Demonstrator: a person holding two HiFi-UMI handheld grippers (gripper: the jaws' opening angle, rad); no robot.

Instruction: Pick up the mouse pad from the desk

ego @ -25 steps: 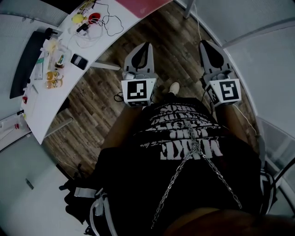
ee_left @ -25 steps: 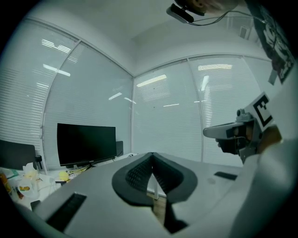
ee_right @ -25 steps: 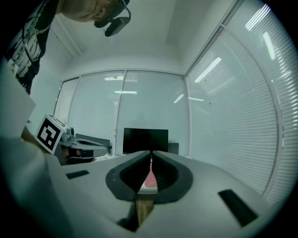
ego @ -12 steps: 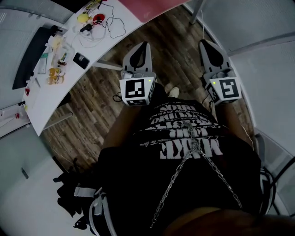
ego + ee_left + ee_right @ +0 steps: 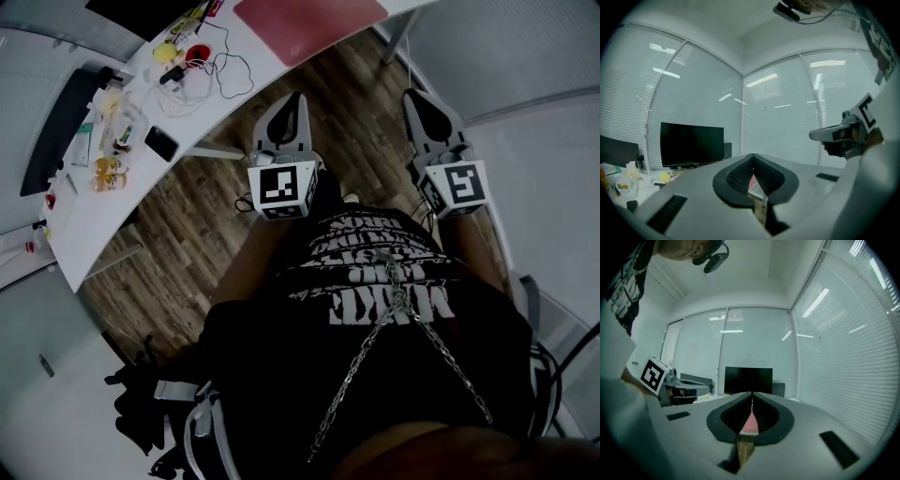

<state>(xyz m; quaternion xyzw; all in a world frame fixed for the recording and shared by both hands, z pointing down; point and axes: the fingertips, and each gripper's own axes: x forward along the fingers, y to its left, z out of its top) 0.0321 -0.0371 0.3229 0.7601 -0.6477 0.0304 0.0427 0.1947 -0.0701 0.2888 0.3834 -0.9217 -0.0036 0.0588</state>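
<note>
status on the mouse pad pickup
Shut and empty: left hand-held gripper, right hand-held gripper. Untouched mouse pad flat on desk. Nothing on it, cables beside.

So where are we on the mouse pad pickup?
Done: nothing. The pink mouse pad lies flat on the desk. In hand: nothing; left hand-held gripper and right hand-held gripper are shut, empty, over the floor short of the desk. Left: approach, grasp, lift.

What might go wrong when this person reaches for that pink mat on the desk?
The mouse pad lies flat on the desk, and both the left gripper and the right gripper are shut. They must open and catch an edge, or they may just push it along. Loose cables lie close beside it, so the left gripper might snag them.
</note>
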